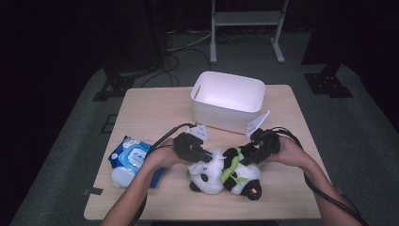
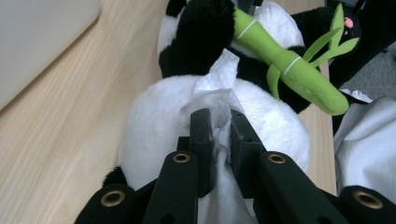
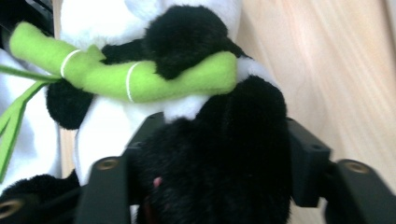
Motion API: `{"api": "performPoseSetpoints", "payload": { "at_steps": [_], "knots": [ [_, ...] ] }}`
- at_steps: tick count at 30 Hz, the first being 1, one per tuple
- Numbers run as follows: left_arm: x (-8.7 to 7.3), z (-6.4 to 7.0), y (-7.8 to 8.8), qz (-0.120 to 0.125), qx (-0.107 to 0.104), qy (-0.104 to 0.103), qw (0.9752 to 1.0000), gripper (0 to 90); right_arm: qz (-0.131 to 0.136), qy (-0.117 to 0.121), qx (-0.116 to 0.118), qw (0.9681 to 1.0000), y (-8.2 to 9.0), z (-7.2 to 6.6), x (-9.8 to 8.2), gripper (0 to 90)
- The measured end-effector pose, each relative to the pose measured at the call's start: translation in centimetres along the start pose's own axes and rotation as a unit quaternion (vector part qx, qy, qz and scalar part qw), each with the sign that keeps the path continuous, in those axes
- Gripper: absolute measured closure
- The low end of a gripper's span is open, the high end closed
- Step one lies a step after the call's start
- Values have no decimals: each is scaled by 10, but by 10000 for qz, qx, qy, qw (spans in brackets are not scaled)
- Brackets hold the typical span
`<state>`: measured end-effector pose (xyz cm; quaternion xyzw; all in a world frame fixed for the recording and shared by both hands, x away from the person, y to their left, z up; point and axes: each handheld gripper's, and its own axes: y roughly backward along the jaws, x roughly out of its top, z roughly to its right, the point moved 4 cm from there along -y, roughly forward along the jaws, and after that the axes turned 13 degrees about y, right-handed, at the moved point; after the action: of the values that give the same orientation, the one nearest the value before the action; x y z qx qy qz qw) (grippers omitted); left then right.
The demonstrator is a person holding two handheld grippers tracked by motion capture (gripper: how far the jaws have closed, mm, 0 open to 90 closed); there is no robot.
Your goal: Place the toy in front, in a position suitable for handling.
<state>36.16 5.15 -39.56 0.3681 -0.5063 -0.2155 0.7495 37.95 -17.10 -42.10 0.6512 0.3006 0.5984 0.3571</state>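
Note:
A black-and-white panda plush lies on the wooden table near its front edge, hugging a green bamboo stick. My left gripper is shut on a crumpled white wipe and holds it against the panda's white body. In the high view this left gripper reaches the plush from the left. My right gripper comes from the right, and a fat black limb of the panda fills the space between its jaws, pressed on both sides. In the high view the right gripper sits at the plush's upper right.
A white plastic bin stands open behind the plush at the table's middle back. A blue pack of wipes lies at the front left, beside the left forearm. Bare tabletop stretches at the back left.

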Motion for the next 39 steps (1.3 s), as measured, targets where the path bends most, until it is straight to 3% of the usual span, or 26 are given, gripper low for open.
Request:
{"api": "performPoseSetpoints", "payload": {
  "at_steps": [6, 10, 12, 16, 20, 27, 32, 39],
  "knots": [
    [8, -4, 8, 145, 96, 70, 9998, 815, 165, 310, -527, 9980, 7, -3, 4, 511],
    [15, -9, 15, 291, 202, 140, 9993, 815, 373, 696, -1185, 9898, 22, -3, 10, 515],
    [16, -12, 14, 293, 226, 187, 9991, 815, 265, 818, -1403, 9864, 24, -3, 10, 500],
    [7, -13, -2, 163, 120, 263, 9994, 815, 257, 576, -1249, 9902, 17, -4, 5, 355],
    [5, -10, -2, 156, 61, 291, 9994, 816, 334, 254, -924, 9948, 19, -3, 5, 220],
    [2, -2, -1, 16, 110, 110, 9999, 818, 23, 177, -508, 9985, 27, 0, 19, 207],
    [-1, 0, -1, -13, 52, 69, 10000, 819, 9, 78, -413, 9991, 27, 5, 22, 207],
    [-2, 2, -1, -39, 33, 19, 10000, 819, -69, 195, -339, 9992, 31, 4, 28, 213]
  ]
}}
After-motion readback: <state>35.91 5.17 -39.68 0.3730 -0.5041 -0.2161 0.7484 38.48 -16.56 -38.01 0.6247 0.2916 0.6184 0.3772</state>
